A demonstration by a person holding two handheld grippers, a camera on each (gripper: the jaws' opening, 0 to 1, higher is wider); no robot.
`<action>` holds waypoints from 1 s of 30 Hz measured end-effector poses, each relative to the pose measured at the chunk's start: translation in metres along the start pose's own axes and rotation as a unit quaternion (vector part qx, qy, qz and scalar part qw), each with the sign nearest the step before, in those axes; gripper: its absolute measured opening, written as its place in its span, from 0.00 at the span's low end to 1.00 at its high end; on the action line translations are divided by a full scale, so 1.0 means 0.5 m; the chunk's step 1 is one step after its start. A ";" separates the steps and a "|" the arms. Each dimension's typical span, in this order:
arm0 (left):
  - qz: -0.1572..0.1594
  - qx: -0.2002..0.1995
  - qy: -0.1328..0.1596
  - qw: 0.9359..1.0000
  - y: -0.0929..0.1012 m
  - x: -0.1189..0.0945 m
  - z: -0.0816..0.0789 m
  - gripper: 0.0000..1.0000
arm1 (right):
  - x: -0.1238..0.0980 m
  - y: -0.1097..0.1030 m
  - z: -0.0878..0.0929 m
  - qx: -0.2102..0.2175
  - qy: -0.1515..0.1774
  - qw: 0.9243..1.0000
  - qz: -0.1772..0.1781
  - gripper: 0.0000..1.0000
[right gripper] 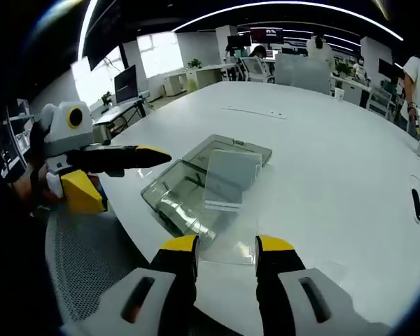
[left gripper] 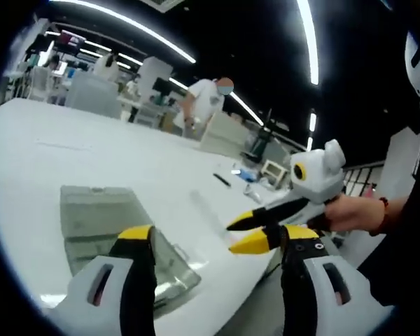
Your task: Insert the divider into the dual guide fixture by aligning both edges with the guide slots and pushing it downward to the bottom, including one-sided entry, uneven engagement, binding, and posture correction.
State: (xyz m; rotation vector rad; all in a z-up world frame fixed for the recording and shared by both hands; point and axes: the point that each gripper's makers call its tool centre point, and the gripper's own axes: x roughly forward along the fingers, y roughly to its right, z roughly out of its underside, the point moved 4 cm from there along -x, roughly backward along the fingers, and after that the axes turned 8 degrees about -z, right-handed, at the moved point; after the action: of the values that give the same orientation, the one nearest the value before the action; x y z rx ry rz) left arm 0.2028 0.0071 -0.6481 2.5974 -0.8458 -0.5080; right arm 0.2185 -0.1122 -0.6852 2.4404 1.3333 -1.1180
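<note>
Right gripper (right gripper: 226, 253) clamped on divider (right gripper: 229, 189) over fixture (right gripper: 169, 194).

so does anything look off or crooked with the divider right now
Yes. The clear divider isn't seated in the transparent fixture: it stands over it, apparently leaning, bottom edge well above the floor. The right gripper holds a clear sheet at the table edge; the left gripper is empty.

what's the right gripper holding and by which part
The right gripper holds the clear divider by its near bottom edge; its far end stands over the clear fixture. The left gripper holds nothing.
</note>
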 end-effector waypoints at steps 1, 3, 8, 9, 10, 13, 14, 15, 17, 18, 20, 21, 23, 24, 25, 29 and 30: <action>-0.004 -0.008 0.002 1.000 -0.002 0.000 -0.002 0.67 | 0.000 -0.004 -0.002 -0.004 0.000 1.000 -0.002 0.28; -0.007 -0.019 0.006 1.000 -0.006 0.001 -0.005 0.64 | 0.000 -0.009 -0.005 -0.009 0.001 1.000 -0.003 0.28; -0.013 -0.044 0.018 0.999 -0.011 -0.002 -0.013 0.54 | 0.000 -0.024 -0.015 -0.019 0.004 1.000 -0.013 0.28; -0.013 -0.045 0.019 0.999 -0.011 -0.002 -0.014 0.51 | 0.000 -0.027 -0.017 -0.021 0.006 1.000 -0.015 0.28; -0.015 -0.047 0.019 0.999 -0.012 -0.002 -0.015 0.50 | 0.000 -0.030 -0.019 -0.022 0.007 1.000 -0.016 0.28; -0.018 -0.051 0.018 0.998 -0.015 -0.002 -0.015 0.47 | 0.002 -0.038 -0.023 -0.030 0.006 0.999 -0.018 0.28; -0.019 -0.053 0.016 0.998 -0.016 -0.002 -0.015 0.45 | 0.002 -0.039 -0.024 -0.033 0.007 0.999 -0.019 0.28; -0.021 -0.055 0.014 0.998 -0.018 -0.002 -0.014 0.42 | 0.004 -0.041 -0.024 -0.033 0.006 0.999 -0.019 0.28; -0.025 -0.070 0.011 0.997 -0.023 -0.001 -0.014 0.37 | 0.004 -0.044 -0.025 -0.036 0.006 0.999 -0.022 0.28; -0.025 -0.074 0.013 0.997 -0.025 -0.002 -0.015 0.35 | 0.005 -0.046 -0.026 -0.037 0.006 0.999 -0.023 0.28; -0.029 -0.085 0.016 0.996 -0.029 -0.002 -0.017 0.31 | 0.005 -0.052 -0.028 -0.043 0.007 0.999 -0.024 0.28; -0.031 -0.087 0.019 0.996 -0.031 -0.001 -0.018 0.29 | 0.005 -0.054 -0.029 -0.045 0.007 0.999 -0.024 0.28; -0.033 -0.093 0.020 0.995 -0.033 -0.001 -0.019 0.25 | 0.005 -0.056 -0.032 -0.048 0.008 0.999 -0.024 0.28; -0.034 -0.096 0.021 0.995 -0.034 0.000 -0.020 0.23 | 0.006 -0.057 -0.032 -0.050 0.008 0.998 -0.024 0.28; -0.035 -0.100 0.022 0.994 -0.035 0.000 -0.021 0.22 | 0.006 -0.058 -0.033 -0.052 0.008 0.998 -0.024 0.28; -0.038 -0.119 0.021 0.992 -0.040 0.003 -0.021 0.15 | 0.005 -0.063 -0.036 -0.057 0.011 0.998 -0.023 0.28; -0.041 -0.132 0.018 0.990 -0.043 0.004 -0.018 0.13 | 0.006 -0.065 -0.036 -0.059 0.010 0.998 -0.023 0.28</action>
State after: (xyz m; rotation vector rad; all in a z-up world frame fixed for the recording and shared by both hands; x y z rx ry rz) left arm 0.2189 0.0243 -0.6502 2.3965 -0.6171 -0.5543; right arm 0.2040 -0.0829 -0.6673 2.3556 1.4258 -0.9968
